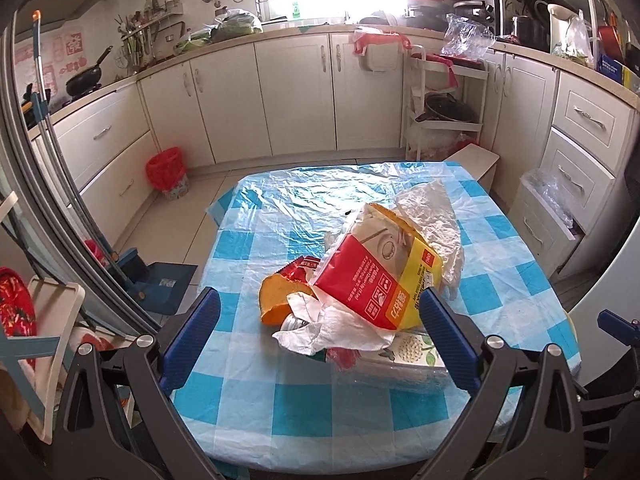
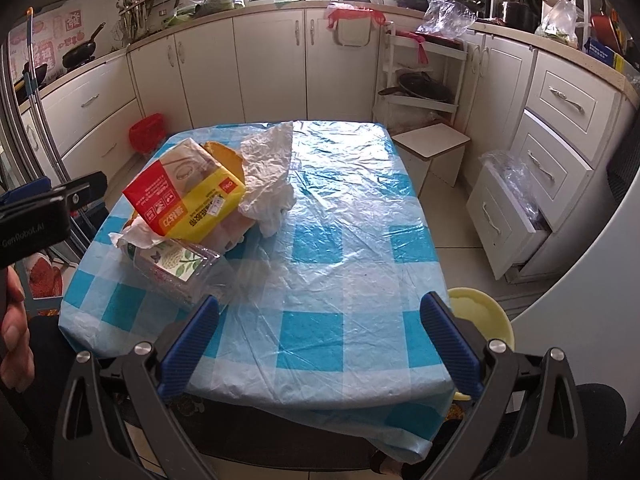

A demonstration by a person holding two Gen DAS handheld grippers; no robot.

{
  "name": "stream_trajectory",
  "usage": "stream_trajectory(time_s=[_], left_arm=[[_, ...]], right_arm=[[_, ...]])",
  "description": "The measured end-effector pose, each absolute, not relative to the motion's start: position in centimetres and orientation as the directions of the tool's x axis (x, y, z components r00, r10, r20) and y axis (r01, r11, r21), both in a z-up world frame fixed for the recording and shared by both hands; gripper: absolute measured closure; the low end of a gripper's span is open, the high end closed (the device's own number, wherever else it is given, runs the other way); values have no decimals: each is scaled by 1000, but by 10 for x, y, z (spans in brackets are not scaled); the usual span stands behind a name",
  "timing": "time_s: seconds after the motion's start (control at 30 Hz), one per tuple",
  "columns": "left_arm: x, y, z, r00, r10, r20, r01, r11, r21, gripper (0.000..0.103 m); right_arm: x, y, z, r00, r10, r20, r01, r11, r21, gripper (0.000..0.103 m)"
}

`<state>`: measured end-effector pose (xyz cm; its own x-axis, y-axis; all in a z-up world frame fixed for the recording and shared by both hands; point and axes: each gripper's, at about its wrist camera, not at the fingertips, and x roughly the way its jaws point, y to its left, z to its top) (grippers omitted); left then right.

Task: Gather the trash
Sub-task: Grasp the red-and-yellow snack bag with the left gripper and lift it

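Note:
A heap of trash lies on the blue-checked table point(image 1: 288, 396) point(image 2: 340, 264). On top sits a red and yellow paper bag point(image 1: 384, 276) point(image 2: 188, 196). Beside it are a crumpled white plastic bag point(image 1: 436, 216) point(image 2: 272, 164), an orange peel point(image 1: 276, 300), a white tissue point(image 1: 332, 328) and a clear plastic box with a printed label point(image 1: 408, 364) point(image 2: 176, 264). My left gripper point(image 1: 320, 316) is open, its blue fingers either side of the heap's near end. My right gripper point(image 2: 320, 320) is open above the table's near edge, right of the heap.
A red-lined waste bin point(image 1: 166, 170) point(image 2: 148, 132) stands on the floor by the left cabinets. A blue dustpan point(image 1: 160, 284) sits left of the table, a small stool point(image 2: 432, 148) at its far right. A yellow bowl point(image 2: 480, 312) and open drawers point(image 2: 516, 216) are on the right.

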<state>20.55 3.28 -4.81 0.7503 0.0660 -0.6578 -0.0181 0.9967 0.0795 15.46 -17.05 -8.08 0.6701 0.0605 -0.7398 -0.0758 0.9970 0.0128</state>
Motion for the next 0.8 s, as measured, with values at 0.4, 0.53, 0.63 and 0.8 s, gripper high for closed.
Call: stream_trajectory(time_s=[0.4,0.53,0.63,0.8], left_arm=[[275,36,-79,706,25,-708,35,997,70,8],[298,38,-94,650,-28,-760,62,998,16,13],[307,38,-98,599,-94,-795,83,995,-55,50],[303,37,-99,576,-169,-800,112,986,-127,92]], right_arm=[[171,-163,-109,640,112,-760,-126,991,40,7],[174,-167,-113,638,113,-762,-120,992,46,7],[175,-170,-117,634,113,-765,-112,992,53,7],[174,-169,-120,630,134,-765,-124,990,72,7]])
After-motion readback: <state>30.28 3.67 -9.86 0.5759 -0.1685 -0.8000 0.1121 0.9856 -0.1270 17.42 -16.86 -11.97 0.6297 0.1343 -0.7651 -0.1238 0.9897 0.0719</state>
